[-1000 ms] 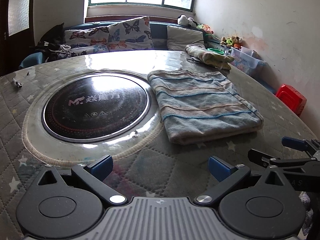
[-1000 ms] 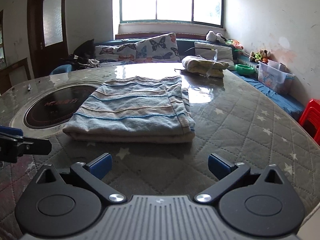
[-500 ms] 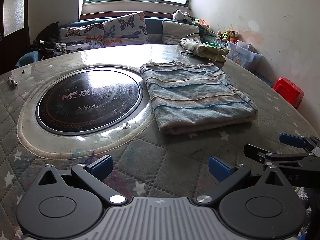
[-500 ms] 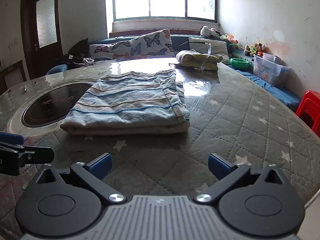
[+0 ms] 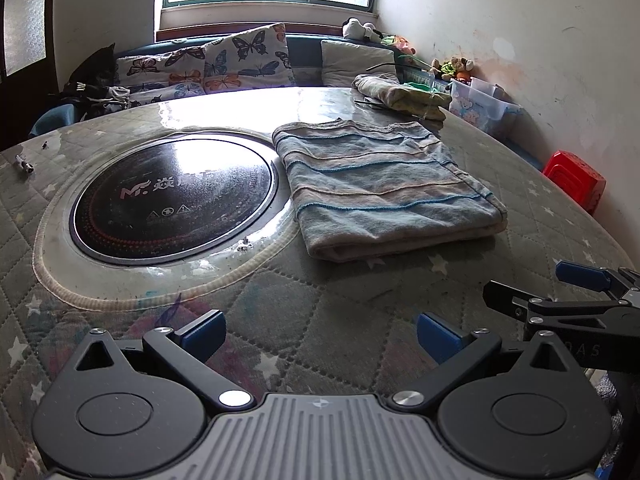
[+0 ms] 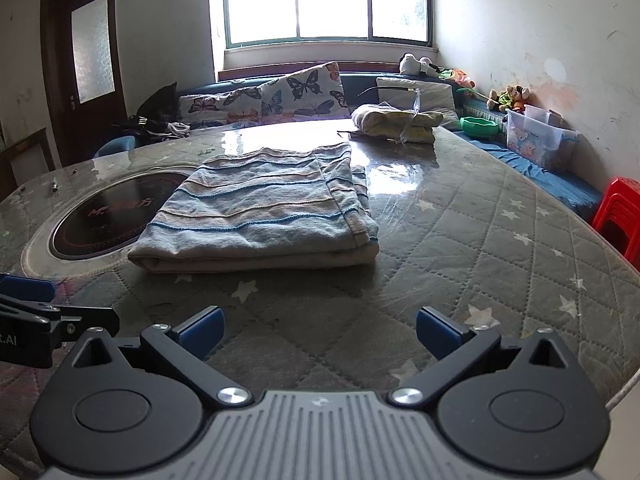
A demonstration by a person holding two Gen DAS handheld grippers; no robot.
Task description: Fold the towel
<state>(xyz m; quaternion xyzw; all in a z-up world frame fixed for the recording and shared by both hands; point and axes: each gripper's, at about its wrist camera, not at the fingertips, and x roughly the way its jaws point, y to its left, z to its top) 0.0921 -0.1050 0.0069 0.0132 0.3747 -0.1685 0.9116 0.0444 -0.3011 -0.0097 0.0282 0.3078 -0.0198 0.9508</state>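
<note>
A blue and beige striped towel (image 5: 384, 184) lies folded into a thick rectangle on the quilted round table (image 5: 320, 304), just right of the black induction plate (image 5: 172, 196). The right wrist view shows the same towel (image 6: 260, 212) with its folded edge facing me. My left gripper (image 5: 320, 330) hovers open over the near table edge, well short of the towel, nothing between its blue pads. My right gripper (image 6: 318, 330) is open too, empty, and also back from the towel. The right gripper's fingers (image 5: 576, 280) appear at the left view's right edge.
A second rolled yellowish towel (image 6: 396, 122) lies at the table's far side. A small metal object (image 5: 24, 165) rests at the far left. Beyond the table are a sofa with butterfly cushions (image 5: 240, 60), a clear storage box (image 6: 536, 136) and a red stool (image 6: 618, 216).
Both grippers have drawn back toward the near table edge, so the folded towel looks farther away. The towel itself has not moved and both grippers stay open.
</note>
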